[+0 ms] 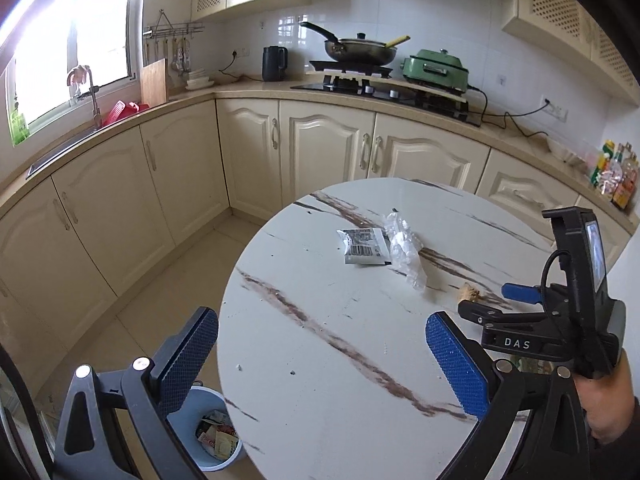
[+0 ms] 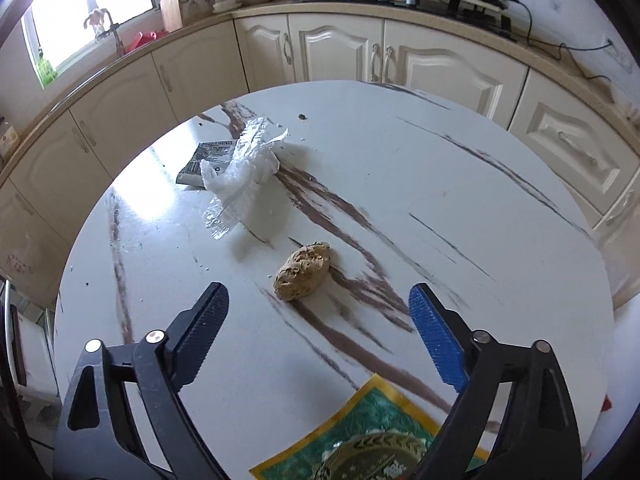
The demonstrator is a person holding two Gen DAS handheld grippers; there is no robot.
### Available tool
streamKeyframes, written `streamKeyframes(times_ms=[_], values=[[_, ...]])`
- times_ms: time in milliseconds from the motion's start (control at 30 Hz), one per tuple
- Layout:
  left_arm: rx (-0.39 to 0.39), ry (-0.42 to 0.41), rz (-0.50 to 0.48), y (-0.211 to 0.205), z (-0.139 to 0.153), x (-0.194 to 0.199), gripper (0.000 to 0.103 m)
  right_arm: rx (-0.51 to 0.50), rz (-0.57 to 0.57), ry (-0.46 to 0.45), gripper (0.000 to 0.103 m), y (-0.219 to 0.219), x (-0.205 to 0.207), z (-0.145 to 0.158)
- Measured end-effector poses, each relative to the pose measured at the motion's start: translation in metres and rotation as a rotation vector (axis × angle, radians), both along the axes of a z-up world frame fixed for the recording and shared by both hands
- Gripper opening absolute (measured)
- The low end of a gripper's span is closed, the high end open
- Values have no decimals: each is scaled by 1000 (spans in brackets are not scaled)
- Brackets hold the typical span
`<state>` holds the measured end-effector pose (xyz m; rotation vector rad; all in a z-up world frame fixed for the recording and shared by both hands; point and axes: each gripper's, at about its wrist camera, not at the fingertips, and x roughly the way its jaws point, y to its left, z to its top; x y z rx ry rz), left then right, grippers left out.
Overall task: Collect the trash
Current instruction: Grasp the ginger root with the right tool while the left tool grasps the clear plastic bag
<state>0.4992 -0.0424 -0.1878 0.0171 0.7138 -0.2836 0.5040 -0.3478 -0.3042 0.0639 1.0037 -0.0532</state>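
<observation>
The right gripper (image 2: 318, 312) stands with jaws wide and empty above the round white marble-patterned table (image 2: 440, 168), the brown crumbly lump of food scrap (image 2: 302, 271) lying just ahead of its blue pads. Farther off lie a crumpled clear plastic wrapper (image 2: 240, 168) overlapping a silver printed sachet (image 2: 206, 162). The left gripper (image 1: 322, 346) is equally wide and empty at the table's edge, with a pale blue trash bin (image 1: 218, 434) on the floor below.

Wrapper (image 2: 240, 164) on packet (image 2: 206, 160), behind lump (image 2: 302, 271)
</observation>
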Motion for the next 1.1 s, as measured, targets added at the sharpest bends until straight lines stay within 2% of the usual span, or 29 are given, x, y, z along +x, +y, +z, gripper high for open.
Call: streamKeyframes(times_ms=[100, 200, 267, 333, 367, 600, 700, 933, 1033, 1067, 1100], values=[[-12, 23, -17, -11, -9, 25, 102, 0, 36, 7, 74, 1, 6, -6], [-12, 33, -33, -24, -19, 44, 102, -37, 64, 10, 50, 2, 9, -6], [-12, 40, -47, -34, -23, 56, 102, -29, 75, 7, 46, -2, 10, -6], [-16, 50, -67, -44, -28, 66, 102, -20, 95, -1, 31, -6, 11, -5], [-20, 56, -76, -47, -33, 68, 102, -13, 102, -2, 26, -9, 10, -4], [-5, 130, -145, -96, -52, 123, 102, 13, 74, -6, 25, -48, 3, -1], [23, 163, -168, -120, -64, 148, 98, 36, 58, -10, 25, -64, -4, 0], [64, 230, -148, -161, -92, 195, 61, 75, 60, -25, 25, -80, -17, 3], [93, 209, -154, -170, -94, 199, 31, 84, 66, -28, 25, -81, -18, 3], [89, 210, -165, -172, -94, 199, 12, 89, 66, -33, 25, -80, -20, 4], [68, 221, -179, -174, -95, 199, 5, 91, 66, -37, 25, -79, -21, 5]])
